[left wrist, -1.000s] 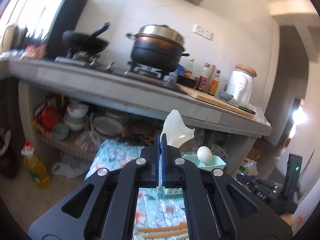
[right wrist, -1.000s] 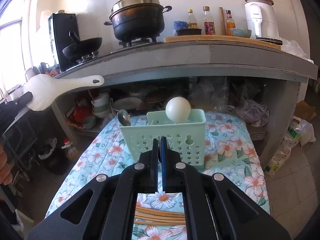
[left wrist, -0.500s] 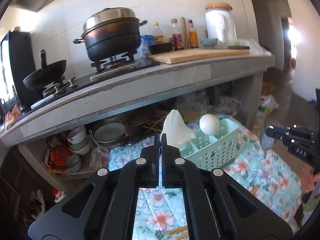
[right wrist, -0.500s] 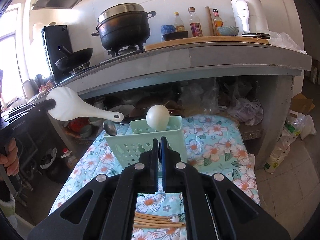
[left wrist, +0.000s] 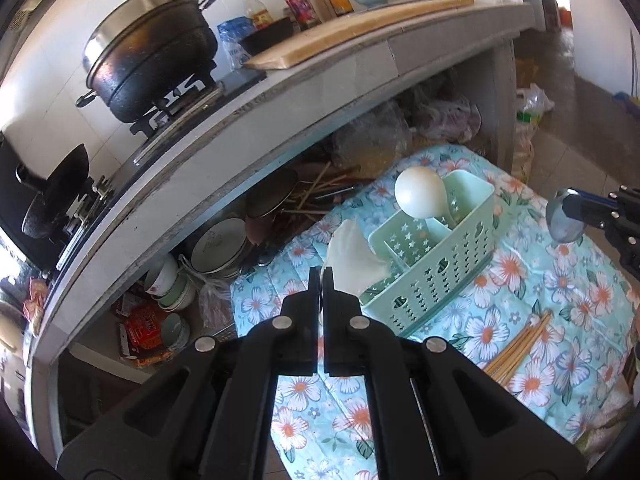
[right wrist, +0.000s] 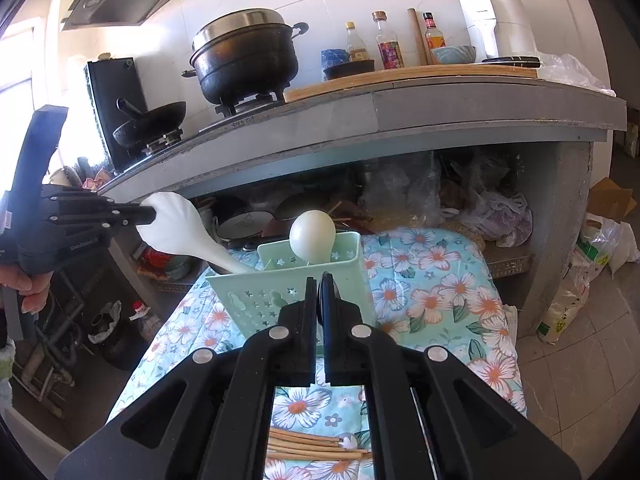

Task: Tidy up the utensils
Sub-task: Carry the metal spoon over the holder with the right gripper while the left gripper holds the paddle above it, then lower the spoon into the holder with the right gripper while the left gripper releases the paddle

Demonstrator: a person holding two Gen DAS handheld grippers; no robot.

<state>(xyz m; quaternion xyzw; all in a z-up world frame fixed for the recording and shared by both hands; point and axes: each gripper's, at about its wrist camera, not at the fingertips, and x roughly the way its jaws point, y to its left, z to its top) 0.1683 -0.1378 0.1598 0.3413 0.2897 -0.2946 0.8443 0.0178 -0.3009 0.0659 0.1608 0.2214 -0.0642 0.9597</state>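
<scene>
My left gripper is shut on the blade of a white rice paddle. The paddle slants down, and its handle end dips into the left end of the mint green caddy. A white round-bowled ladle stands in the caddy's far compartment. My right gripper is shut on a metal spoon, held in the air to the right of the caddy. From the right wrist view the spoon shows only edge-on between the fingers. The left gripper reaches in from the left.
The caddy stands on a floral cloth. A bundle of wooden chopsticks lies on the cloth in front of it. Behind runs a concrete counter with a black pot and bottles. Bowls and plates crowd the shelf under it.
My left gripper swung right and rolled, bringing the paddle from high on the left down to the caddy, its handle now tipped into it. The right gripper shifted only a little.
</scene>
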